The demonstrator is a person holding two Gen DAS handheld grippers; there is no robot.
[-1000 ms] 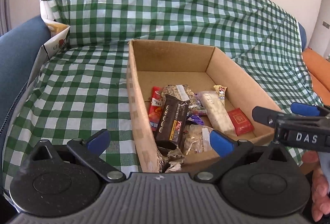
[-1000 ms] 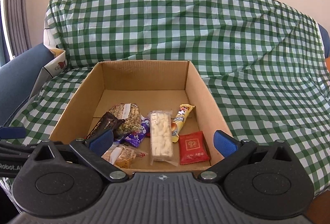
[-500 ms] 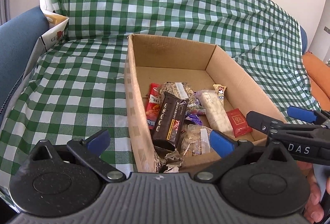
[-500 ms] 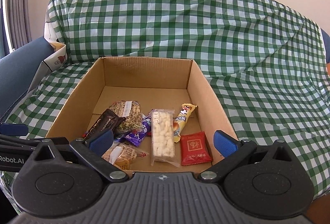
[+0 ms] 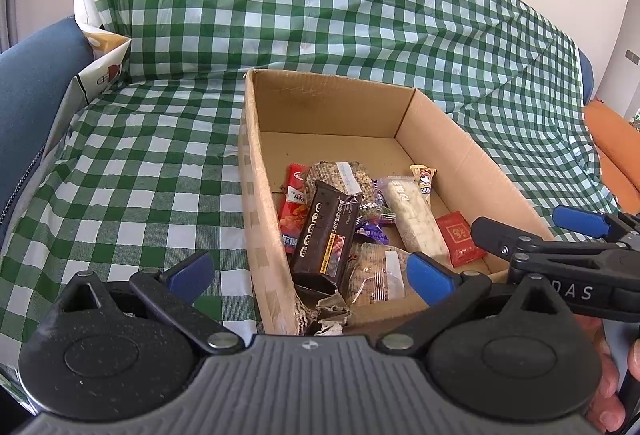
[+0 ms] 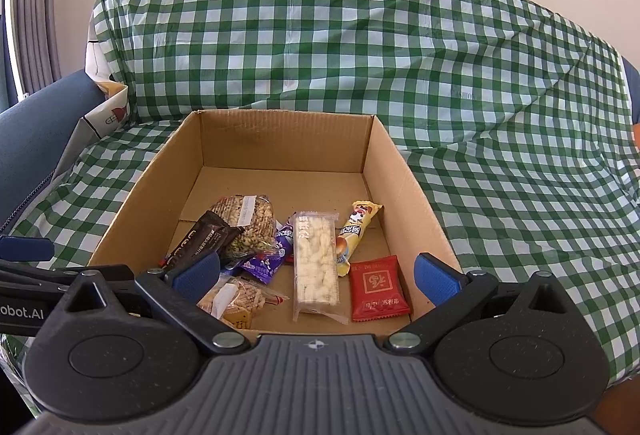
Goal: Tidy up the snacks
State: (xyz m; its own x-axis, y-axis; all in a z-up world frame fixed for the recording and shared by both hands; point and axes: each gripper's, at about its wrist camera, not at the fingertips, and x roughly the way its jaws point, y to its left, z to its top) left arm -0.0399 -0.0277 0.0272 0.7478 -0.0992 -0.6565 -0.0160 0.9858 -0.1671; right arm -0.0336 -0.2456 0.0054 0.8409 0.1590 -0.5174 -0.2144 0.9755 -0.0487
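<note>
An open cardboard box (image 6: 404,179) (image 5: 256,195) rests on a green checked cloth. Inside lie several snacks: a dark chocolate bar (image 5: 326,235) (image 6: 200,239), a grain cake (image 6: 248,221), a purple packet (image 6: 268,261), a clear white rice bar (image 6: 316,263) (image 5: 412,215), a yellow bar (image 6: 354,231), a red sachet (image 6: 378,289) (image 5: 458,239), a red packet (image 5: 294,207) and a cracker pack (image 6: 236,299) (image 5: 374,277). My left gripper (image 5: 310,275) is open at the box's near left corner. My right gripper (image 6: 316,273) is open over the near edge, holding nothing.
The checked cloth (image 6: 360,55) covers a sofa seat and backrest. A blue armrest (image 5: 32,75) stands at the left, with a white printed bag (image 5: 100,63) beside it. An orange cushion (image 5: 612,139) lies at the far right. A hand (image 5: 608,387) holds the right gripper.
Both grippers have lifted and drawn back slightly, so the box sits a little lower and farther in each view. The snacks have not moved.
</note>
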